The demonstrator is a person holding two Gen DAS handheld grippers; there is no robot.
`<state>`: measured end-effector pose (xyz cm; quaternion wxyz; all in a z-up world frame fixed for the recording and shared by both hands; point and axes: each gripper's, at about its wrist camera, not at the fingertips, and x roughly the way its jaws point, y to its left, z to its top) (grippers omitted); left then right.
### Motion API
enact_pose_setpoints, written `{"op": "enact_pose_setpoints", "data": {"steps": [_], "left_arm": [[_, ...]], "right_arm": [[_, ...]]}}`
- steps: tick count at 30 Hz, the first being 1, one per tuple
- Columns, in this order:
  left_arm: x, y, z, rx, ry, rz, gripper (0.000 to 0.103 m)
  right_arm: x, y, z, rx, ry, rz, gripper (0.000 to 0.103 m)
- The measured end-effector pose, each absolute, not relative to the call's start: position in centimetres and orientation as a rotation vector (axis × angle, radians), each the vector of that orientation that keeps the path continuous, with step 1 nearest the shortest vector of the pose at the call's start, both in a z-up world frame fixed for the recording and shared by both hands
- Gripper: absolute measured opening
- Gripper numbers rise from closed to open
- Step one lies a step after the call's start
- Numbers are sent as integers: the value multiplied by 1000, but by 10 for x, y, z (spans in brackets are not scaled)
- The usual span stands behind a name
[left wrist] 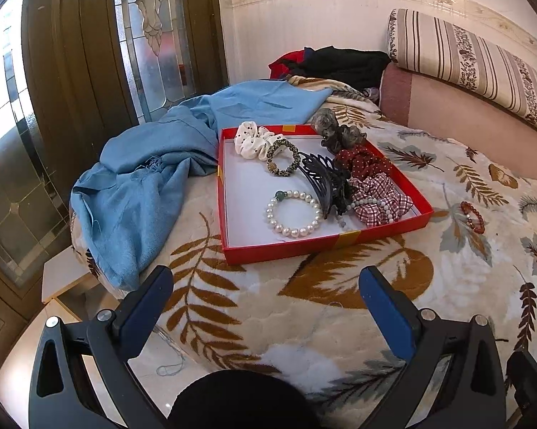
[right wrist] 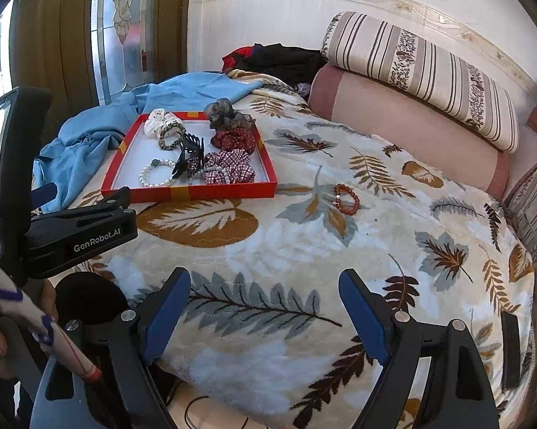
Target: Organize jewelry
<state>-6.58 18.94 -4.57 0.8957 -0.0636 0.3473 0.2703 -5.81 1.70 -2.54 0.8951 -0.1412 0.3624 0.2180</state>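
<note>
A bed covered by a cream leaf-print blanket (right wrist: pixel 304 243) carries a shallow red box (left wrist: pixel 325 243), a crumpled blue cloth (left wrist: pixel 143 186) touching the box's left side, and a red bead bracelet (right wrist: pixel 347 198) lying apart on the right. Dark clothes (left wrist: pixel 340 64), perhaps folded, sit at the far edge.

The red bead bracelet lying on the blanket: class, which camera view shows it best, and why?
The right wrist view: the red bead bracelet sits near mid-frame, its whole loop clear. In the left wrist view the bracelet lies near the right edge, smaller and foreshortened.
</note>
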Motion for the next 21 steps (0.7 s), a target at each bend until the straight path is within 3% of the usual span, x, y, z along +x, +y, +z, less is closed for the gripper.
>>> {"op": "enact_pose_setpoints", "data": {"steps": [21], "left_arm": [[-67,189,-46,-127,720,559,103]], "right_arm": [[-60,13,-26,-287,753,441,88]]}}
